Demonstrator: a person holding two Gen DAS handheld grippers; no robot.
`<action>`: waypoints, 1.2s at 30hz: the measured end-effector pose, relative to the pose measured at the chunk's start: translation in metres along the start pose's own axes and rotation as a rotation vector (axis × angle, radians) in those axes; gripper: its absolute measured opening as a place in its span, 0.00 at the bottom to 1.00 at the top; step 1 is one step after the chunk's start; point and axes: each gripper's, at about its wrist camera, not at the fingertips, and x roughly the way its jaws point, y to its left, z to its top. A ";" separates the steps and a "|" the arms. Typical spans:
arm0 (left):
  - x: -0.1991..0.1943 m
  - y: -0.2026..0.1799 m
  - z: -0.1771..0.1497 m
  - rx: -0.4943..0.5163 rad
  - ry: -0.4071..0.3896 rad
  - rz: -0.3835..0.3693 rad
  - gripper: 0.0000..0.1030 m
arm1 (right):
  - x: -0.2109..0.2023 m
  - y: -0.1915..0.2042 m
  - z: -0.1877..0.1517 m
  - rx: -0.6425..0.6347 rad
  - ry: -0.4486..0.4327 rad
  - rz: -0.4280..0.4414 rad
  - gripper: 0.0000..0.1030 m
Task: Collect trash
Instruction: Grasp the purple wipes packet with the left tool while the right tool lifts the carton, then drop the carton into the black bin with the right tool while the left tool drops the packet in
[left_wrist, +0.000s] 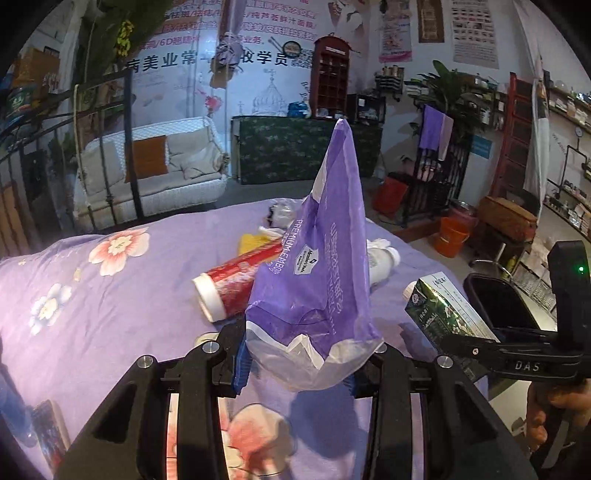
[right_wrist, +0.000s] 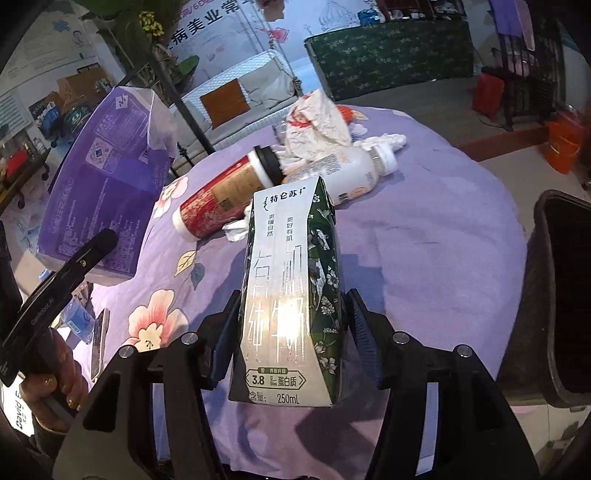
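Note:
My left gripper (left_wrist: 295, 360) is shut on a purple plastic tissue bag (left_wrist: 317, 266), which stands up off the purple flowered tablecloth (left_wrist: 110, 295); the same bag (right_wrist: 107, 192) shows at the left of the right wrist view. My right gripper (right_wrist: 288, 339) is shut on a green and white milk carton (right_wrist: 291, 295), also seen as the carton (left_wrist: 447, 314) at the right of the left wrist view. On the cloth lie a red cup (right_wrist: 221, 195) on its side, a white bottle (right_wrist: 354, 170), crumpled paper (right_wrist: 317, 122) and a tissue (right_wrist: 236, 229).
A dark trash bin (right_wrist: 557, 295) stands open at the table's right edge, seen also as the bin (left_wrist: 506, 306). A phone (right_wrist: 99, 343) and a blue water bottle (right_wrist: 79, 321) lie at the table's near left. An orange bucket (left_wrist: 452, 236) sits on the floor beyond.

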 end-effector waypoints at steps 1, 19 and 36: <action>0.004 -0.007 0.001 0.003 0.006 -0.029 0.36 | -0.005 -0.008 0.000 0.015 -0.011 -0.014 0.55; 0.084 -0.140 0.018 0.148 0.154 -0.428 0.36 | -0.062 -0.228 0.010 0.366 -0.071 -0.427 0.55; 0.118 -0.225 0.017 0.238 0.297 -0.544 0.36 | -0.001 -0.336 -0.001 0.563 0.218 -0.433 0.58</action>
